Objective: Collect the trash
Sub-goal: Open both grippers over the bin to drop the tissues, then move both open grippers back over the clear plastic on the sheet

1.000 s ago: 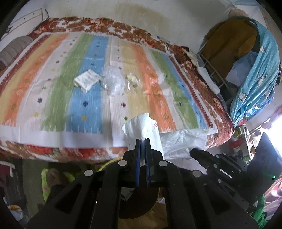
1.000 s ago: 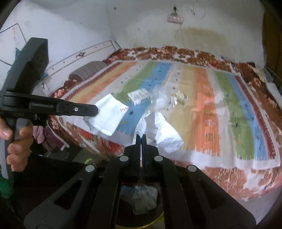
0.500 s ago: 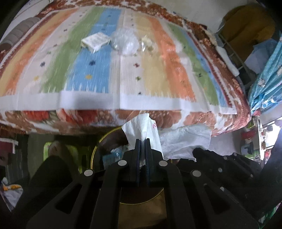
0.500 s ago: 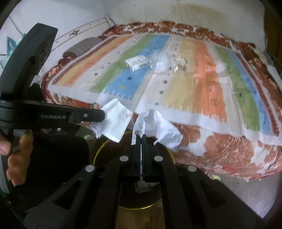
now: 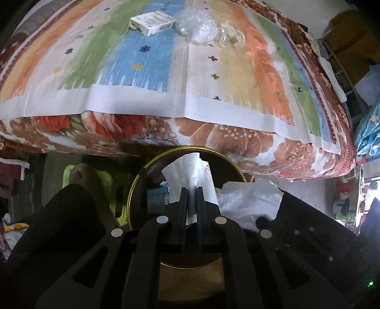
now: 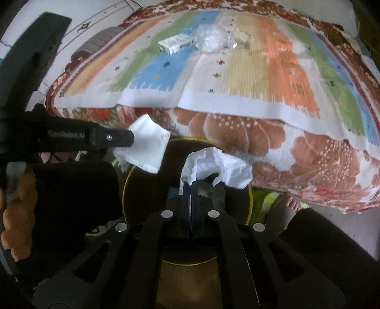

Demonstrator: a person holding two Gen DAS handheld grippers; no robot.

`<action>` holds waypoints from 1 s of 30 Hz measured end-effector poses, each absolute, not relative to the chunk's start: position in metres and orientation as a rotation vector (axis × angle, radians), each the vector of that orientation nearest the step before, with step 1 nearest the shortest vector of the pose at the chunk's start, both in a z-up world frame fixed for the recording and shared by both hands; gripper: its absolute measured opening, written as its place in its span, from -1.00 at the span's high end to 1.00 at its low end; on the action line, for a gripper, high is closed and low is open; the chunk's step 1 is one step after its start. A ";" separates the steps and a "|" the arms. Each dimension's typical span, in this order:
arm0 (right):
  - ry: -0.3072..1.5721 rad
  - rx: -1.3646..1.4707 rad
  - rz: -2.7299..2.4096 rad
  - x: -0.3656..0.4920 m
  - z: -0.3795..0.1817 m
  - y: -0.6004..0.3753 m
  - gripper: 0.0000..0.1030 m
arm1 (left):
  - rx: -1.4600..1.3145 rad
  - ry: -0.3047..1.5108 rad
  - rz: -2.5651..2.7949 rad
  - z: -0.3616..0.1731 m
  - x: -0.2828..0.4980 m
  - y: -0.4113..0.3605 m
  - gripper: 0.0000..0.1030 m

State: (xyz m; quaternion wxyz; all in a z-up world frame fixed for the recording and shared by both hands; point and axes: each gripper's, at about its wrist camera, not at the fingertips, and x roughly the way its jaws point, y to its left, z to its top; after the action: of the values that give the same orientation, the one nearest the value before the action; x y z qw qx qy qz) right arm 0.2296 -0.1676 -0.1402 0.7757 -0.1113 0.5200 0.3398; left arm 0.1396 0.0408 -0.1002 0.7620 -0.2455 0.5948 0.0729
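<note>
Two pieces of trash are in your grip. Your left hand-held gripper (image 5: 192, 190) is pinched tight on a white tissue with red print (image 5: 190, 171), and your right hand-held gripper (image 6: 190, 184) is clamped on a crumpled white paper (image 6: 220, 166). Both now hang over the mouth of the dark bin with the gold rim (image 5: 133, 190), which stands on the floor just in front of the bed (image 5: 213, 140). A second ago the two pieces showed against the striped bedcover (image 5: 154, 78); since then you have brought both grippers down and tipped them further towards the floor, so the bin (only half seen at that point) now fills the middle of each view. Neither grip has changed over that second. Some trash already lies inside the bin, too dark to name. Still on the bedcover, well apart from the bin, are a small white carton (image 5: 152, 21), a clear crinkled plastic bag (image 5: 197, 26) beside it, and a small clear wrapper (image 5: 229, 38) touching the bag.
</note>
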 end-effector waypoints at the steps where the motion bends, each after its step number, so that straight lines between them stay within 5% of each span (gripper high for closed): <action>1: 1.137 -0.235 0.733 0.231 -0.142 -0.167 0.99 | -0.542 1.299 0.160 -0.102 0.140 0.041 0.90; 4: 1.183 -0.202 0.719 0.236 -0.153 -0.168 0.99 | -0.553 1.319 0.172 -0.106 0.140 0.042 0.83; 8: 1.275 -0.126 0.699 0.244 -0.168 -0.173 0.98 | -0.579 1.305 0.164 -0.107 0.141 0.044 0.12; 13: 1.248 -0.127 0.680 0.243 -0.163 -0.175 0.32 | -0.553 1.212 0.205 -0.087 0.140 0.050 -0.07; 30: 1.096 -0.112 0.711 0.255 -0.116 -0.183 -0.03 | -0.503 0.999 0.258 -0.038 0.134 0.076 -0.56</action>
State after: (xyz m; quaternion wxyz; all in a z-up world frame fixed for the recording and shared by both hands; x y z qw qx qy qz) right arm 0.2555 -0.1826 -0.1163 0.7926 -0.0518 0.5096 0.3307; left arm 0.1341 0.0762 -0.0381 0.8397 -0.2379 0.4727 0.1222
